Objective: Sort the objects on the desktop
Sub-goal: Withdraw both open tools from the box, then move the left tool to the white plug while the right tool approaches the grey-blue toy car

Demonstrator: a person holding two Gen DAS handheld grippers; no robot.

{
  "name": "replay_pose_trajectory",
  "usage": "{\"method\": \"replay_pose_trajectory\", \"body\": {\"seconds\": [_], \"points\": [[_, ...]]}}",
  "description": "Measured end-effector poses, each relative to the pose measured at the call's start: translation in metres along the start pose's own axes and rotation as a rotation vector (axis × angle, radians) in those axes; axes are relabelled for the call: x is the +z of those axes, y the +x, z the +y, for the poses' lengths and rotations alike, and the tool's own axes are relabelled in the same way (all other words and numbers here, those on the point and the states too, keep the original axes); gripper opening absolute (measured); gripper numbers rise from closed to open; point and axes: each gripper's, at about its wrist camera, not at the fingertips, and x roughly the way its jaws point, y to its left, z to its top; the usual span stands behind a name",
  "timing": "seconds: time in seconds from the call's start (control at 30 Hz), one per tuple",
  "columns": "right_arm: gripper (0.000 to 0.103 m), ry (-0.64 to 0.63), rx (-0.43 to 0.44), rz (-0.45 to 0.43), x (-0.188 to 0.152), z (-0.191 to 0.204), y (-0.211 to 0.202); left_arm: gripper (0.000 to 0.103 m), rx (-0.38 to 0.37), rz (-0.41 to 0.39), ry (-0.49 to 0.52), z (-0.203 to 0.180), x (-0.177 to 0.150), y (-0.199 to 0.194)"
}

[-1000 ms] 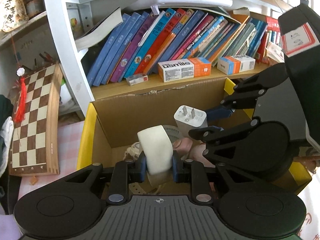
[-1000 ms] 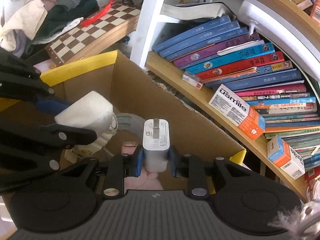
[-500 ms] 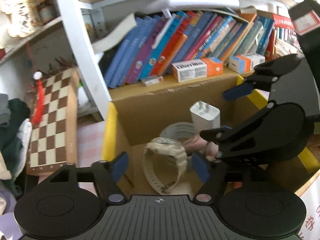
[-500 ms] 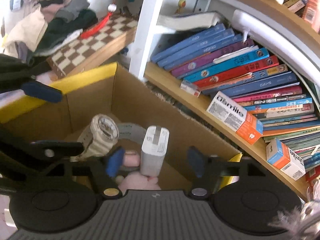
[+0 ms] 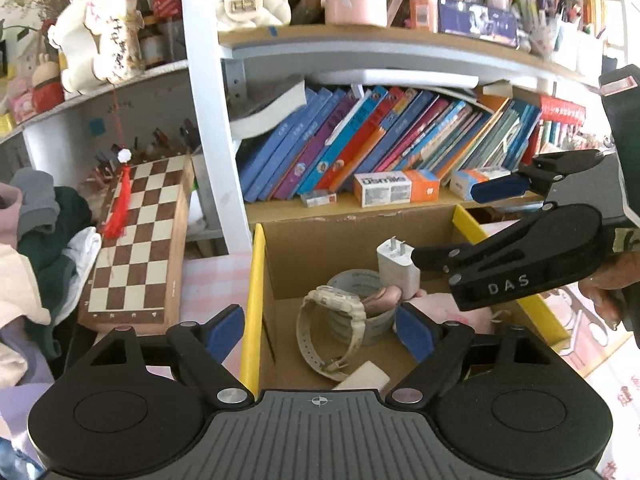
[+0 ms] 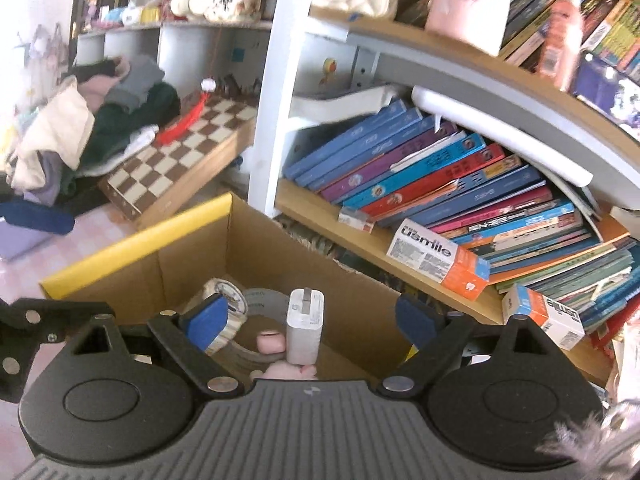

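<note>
Your left claw (image 5: 320, 330) stands wide apart, gripping nothing, above the near edge of the cardboard box (image 5: 256, 280). Inside the box: the cream watch (image 5: 336, 320) lies on its side against the tape roll (image 5: 356, 280), the white charger (image 5: 398, 268) upright just behind, prongs up. Your right claw (image 6: 308, 320) is also spread wide — the charger (image 6: 305, 326) stands free between its pads, touching neither, resting on something pink. The chessboard (image 5: 140, 240) leans left of the box; the book row (image 6: 440, 184) fills the shelf behind.
</note>
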Motion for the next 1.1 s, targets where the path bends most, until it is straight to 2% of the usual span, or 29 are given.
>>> {"method": "replay_pose_trajectory", "body": {"seconds": [0.67, 0.93, 1.1], "points": [[0.098, 0.068, -0.068, -0.091, -0.022, 0.026, -0.106, 0.087, -0.014, -0.085, -0.032, -0.002, -0.026, -0.078], [0.099, 0.123, -0.119, -0.074, -0.046, 0.031, -0.135, 0.087, -0.016, -0.106, -0.030, -0.002, -0.039, -0.106], [0.099, 0.151, -0.141, -0.039, -0.064, 0.036, -0.147, 0.087, -0.011, -0.093, -0.044, 0.002, -0.053, -0.117]]}}
